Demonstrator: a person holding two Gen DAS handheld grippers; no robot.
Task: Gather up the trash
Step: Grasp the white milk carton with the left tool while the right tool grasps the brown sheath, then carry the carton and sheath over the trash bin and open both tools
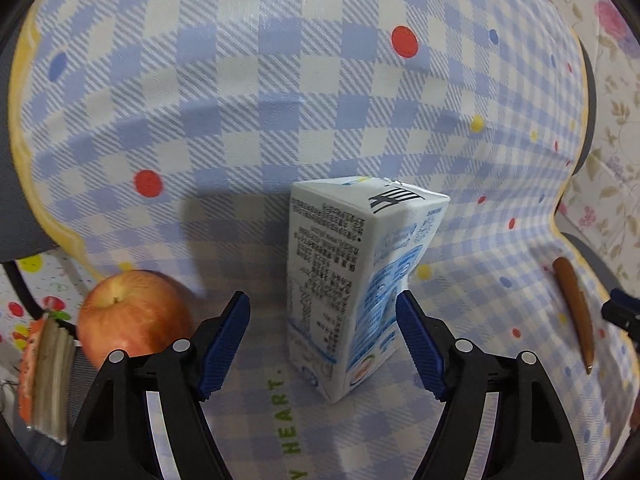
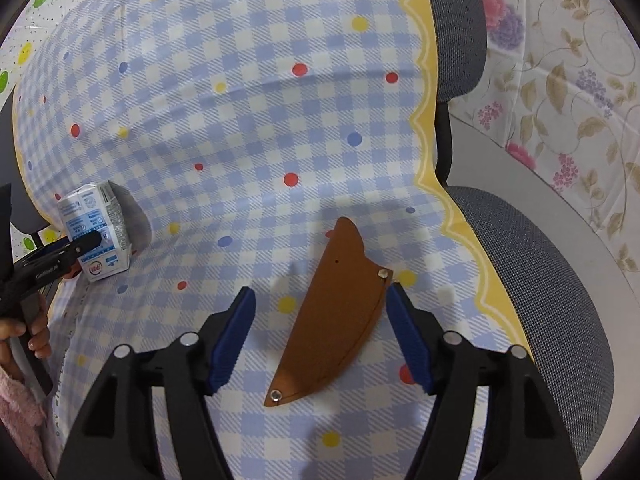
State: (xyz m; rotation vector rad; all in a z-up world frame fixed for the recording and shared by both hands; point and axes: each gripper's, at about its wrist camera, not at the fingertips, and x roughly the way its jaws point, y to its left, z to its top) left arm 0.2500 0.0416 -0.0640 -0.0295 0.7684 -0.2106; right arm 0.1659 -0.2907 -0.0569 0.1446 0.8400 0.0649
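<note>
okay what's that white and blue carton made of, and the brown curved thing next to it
Carton: looks like coated paperboard, slightly glossy, with printed text and creased, dented folds. Brown sheath: probably leather or faux leather, matte tan, with a stitched edge and metal rivets; which one can't be told.

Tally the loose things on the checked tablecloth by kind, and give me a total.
Milk carton: 1
Apple: 1
Brown leather sheath: 1
Orange-edged packet at the cloth's edge: 1
Total: 4
</note>
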